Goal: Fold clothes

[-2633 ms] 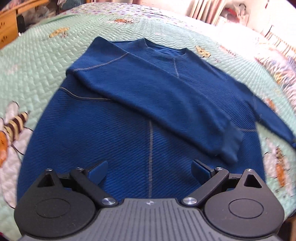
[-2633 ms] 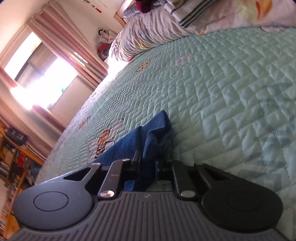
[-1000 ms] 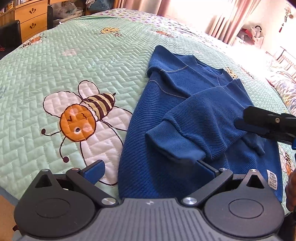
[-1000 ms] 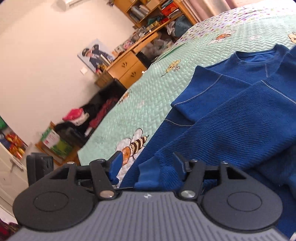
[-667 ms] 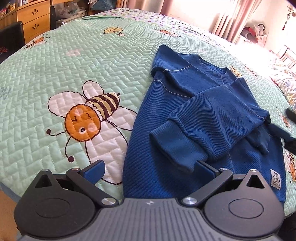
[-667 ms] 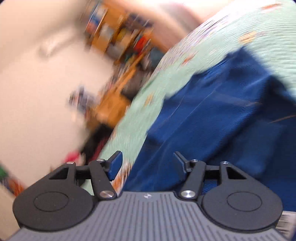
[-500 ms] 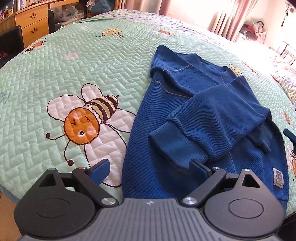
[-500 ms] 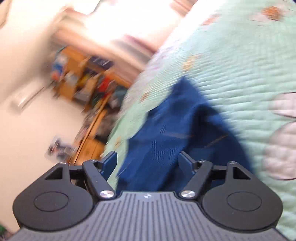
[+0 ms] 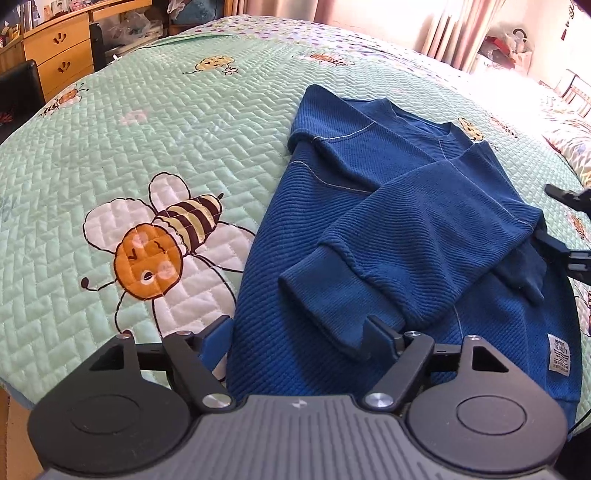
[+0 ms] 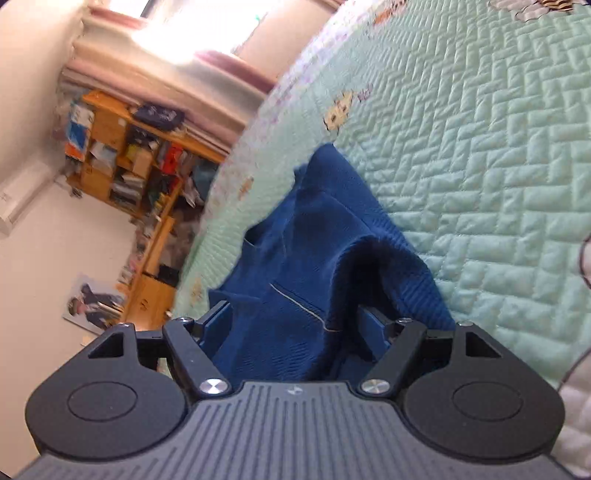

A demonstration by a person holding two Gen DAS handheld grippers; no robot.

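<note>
Sweater (image 9: 388, 236) lies on quilt (image 9: 147, 129), sleeves folded across.

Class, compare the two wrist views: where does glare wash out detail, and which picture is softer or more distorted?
Left wrist view: sharp; glare bleaches the curtains at top right; the quilt bulges with fisheye curvature. Right wrist view: tilted, the window blown out, the bookshelf slightly blurred.
</note>
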